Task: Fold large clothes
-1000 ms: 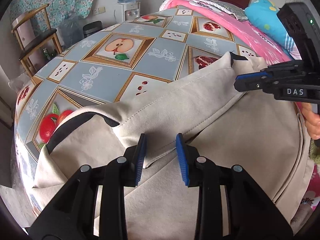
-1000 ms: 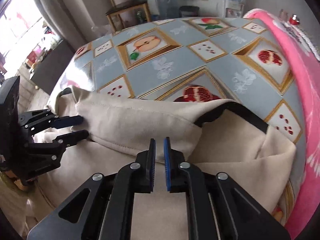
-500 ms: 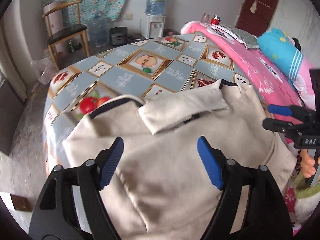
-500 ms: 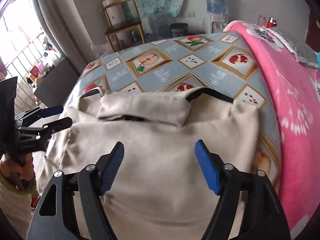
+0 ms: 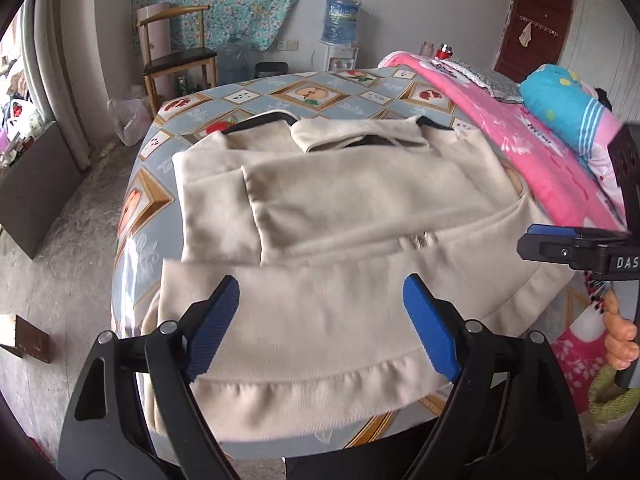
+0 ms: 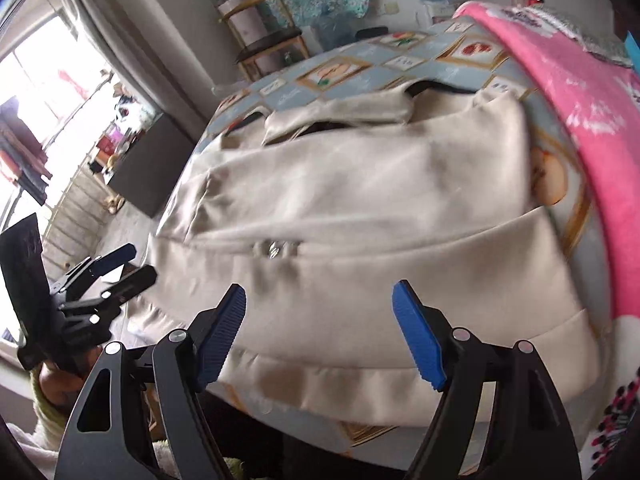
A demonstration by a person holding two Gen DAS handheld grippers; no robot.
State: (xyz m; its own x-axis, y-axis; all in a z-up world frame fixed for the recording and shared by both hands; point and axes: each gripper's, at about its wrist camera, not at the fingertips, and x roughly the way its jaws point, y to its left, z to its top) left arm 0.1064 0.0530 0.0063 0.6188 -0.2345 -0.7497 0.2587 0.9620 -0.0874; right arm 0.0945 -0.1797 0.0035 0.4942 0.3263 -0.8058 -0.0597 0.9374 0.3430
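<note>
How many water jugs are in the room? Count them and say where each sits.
2: one jug atop the dispenser, one standing beside the chair. Others may be hidden.

Right wrist view motion-blurred throughout; coat (image 6: 360, 216) hides most of counter (image 6: 344, 68); coat's near hem drops behind jaws; right gripper (image 5: 560, 246) cut by frame edge; hand (image 5: 622, 340) partly cropped.

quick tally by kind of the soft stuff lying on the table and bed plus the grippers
beige garment: 1
pink blanket: 1
blue pillow: 1
grippers: 2, left gripper opening, right gripper open, nothing between their jaws
total: 5
</note>
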